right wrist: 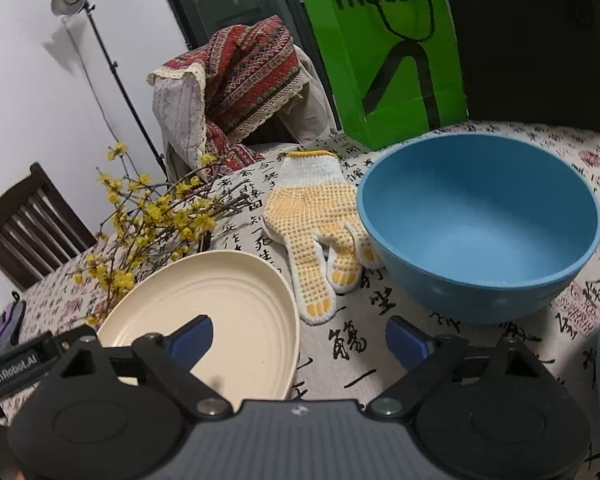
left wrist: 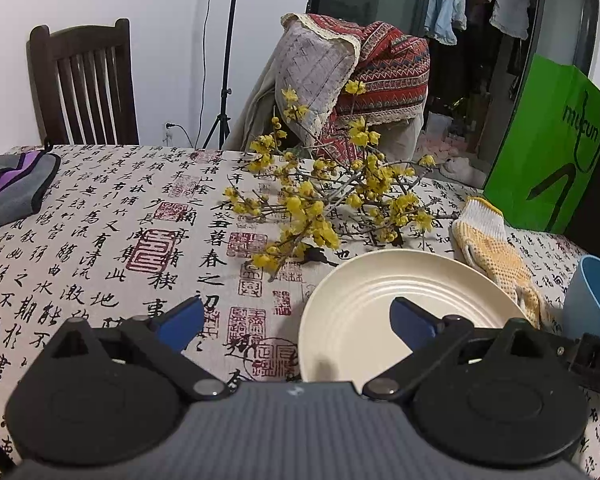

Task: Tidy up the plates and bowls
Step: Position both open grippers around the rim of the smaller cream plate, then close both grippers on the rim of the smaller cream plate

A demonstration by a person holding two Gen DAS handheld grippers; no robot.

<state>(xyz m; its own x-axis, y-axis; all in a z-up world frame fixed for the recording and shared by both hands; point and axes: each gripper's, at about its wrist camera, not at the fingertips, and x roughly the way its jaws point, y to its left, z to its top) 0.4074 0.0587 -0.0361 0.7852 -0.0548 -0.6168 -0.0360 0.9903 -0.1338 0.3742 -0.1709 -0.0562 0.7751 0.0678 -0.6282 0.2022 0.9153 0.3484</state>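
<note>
Now cream plate (right wrist: 220,312) under left finger of gaping right tongs (right wrist: 300,338).

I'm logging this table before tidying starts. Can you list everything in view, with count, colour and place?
plate: one, cream, near table edge, empty
bowl: one, blue, right of the plate, empty
work glove: one, white and yellow, between plate and bowl
flowering branches: one bunch, yellow, behind the plate
cloth: one, grey and purple, table's far left
shopping bag: one, green, behind the bowl
chair: one, dark wood, beyond the table
left gripper: jaws open, over the plate's edge
right gripper: jaws open, holding nothing
</note>
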